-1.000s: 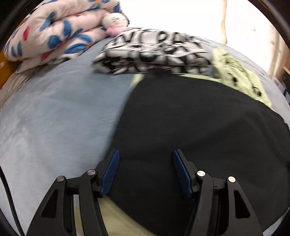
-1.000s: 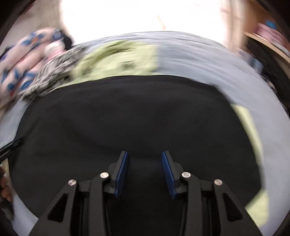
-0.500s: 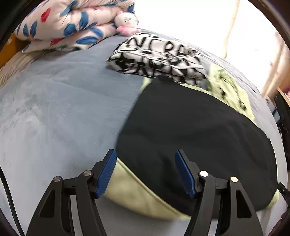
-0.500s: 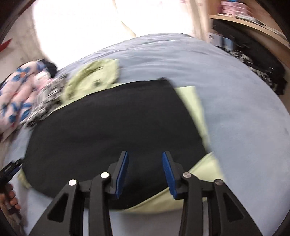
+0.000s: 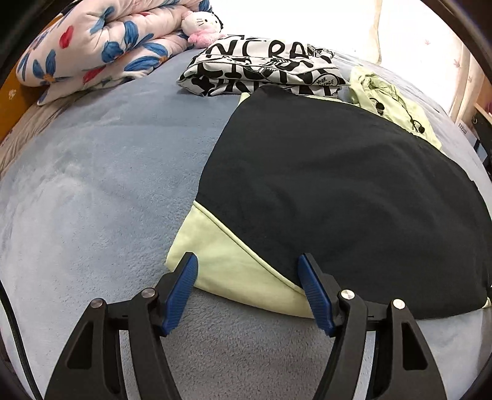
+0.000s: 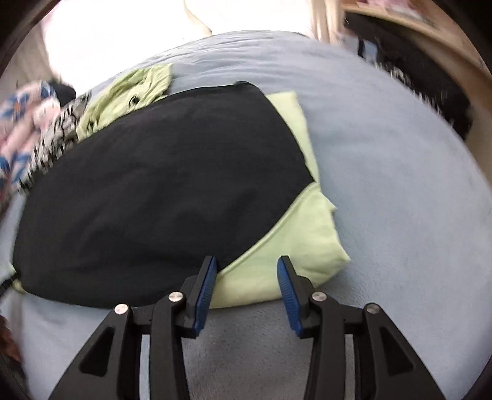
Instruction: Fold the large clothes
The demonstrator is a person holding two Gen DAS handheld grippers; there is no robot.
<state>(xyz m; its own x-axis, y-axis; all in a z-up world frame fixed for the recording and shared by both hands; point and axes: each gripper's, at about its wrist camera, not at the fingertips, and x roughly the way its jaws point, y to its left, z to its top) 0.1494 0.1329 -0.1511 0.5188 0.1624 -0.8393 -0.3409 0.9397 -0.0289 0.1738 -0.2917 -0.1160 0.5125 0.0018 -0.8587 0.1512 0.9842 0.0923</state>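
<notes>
A large black garment with light green corners lies spread flat on the grey-blue blanket. My left gripper hovers open over its near left green corner, with cloth showing between the pads but not pinched. In the right wrist view the same black garment fills the middle. My right gripper stands open above the near right green corner, its left pad at the seam between black and green. Neither gripper holds anything.
Beyond the garment lie a folded black-and-white printed garment, a crumpled pale green garment, a floral quilt and a pink plush toy. A wooden shelf with dark items stands past the bed's right side.
Both grippers have drawn back from over the black middle to the garment's near edge, the left toward the left corner and the right toward the right corner. The green corners have come into view.
</notes>
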